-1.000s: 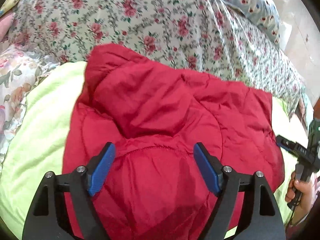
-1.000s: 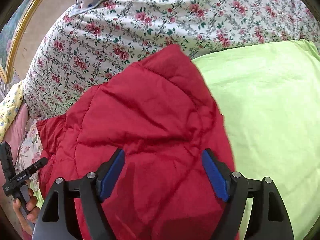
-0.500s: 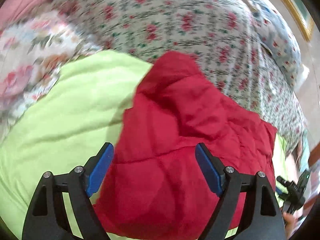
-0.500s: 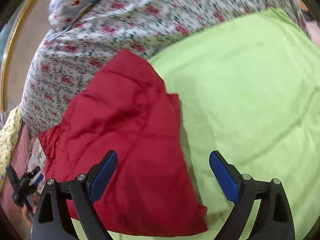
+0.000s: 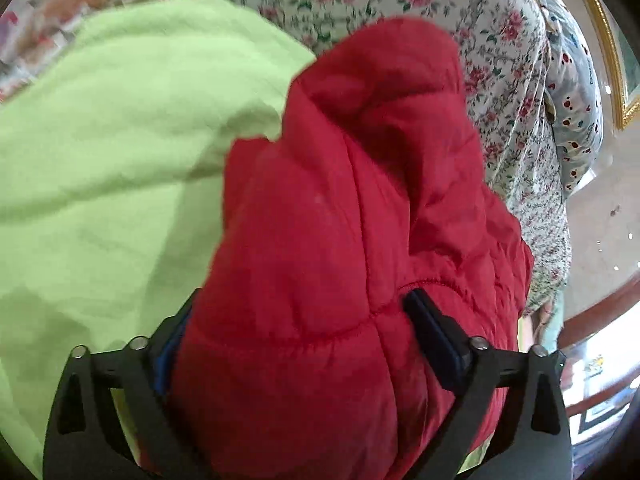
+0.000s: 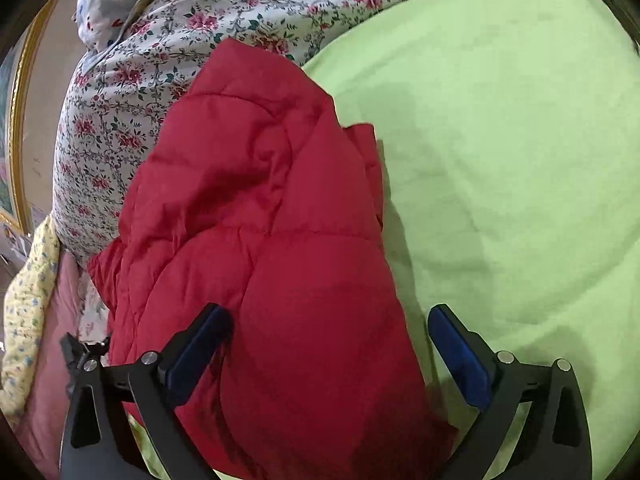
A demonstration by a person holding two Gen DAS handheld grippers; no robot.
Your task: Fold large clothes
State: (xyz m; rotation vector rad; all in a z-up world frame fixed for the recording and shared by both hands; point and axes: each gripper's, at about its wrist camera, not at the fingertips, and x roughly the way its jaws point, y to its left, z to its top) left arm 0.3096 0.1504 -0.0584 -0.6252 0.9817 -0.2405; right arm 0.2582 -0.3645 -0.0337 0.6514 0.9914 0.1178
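Observation:
A red quilted jacket point(image 5: 340, 220) lies folded into a long bundle on a lime-green sheet point(image 5: 100, 160). My left gripper point(image 5: 304, 340) hangs low over the bundle's near left part. Its jaws are opening and straddle the jacket: the left finger point(image 5: 168, 348) is half hidden behind the jacket's edge, and the right finger point(image 5: 432, 340) rests on the fabric. In the right wrist view the jacket point(image 6: 260, 220) fills the left half. My right gripper point(image 6: 328, 352) straddles its right edge with jaws opening, one finger point(image 6: 200, 348) against the fabric and the other point(image 6: 460, 360) over the green sheet point(image 6: 500, 140).
A floral bedspread point(image 5: 400, 0) covers the bed beyond the jacket. A spotted pillow point(image 5: 572, 100) lies at the far right, beside a gold picture frame point(image 5: 612, 60). Yellow and pink cloth point(image 6: 28, 300) sits at the left edge of the right wrist view.
Both grippers have come down close over the jacket and rolled. The left one shifted to the jacket's left edge, the right one to its right edge. Both pairs of jaws have spread wider.

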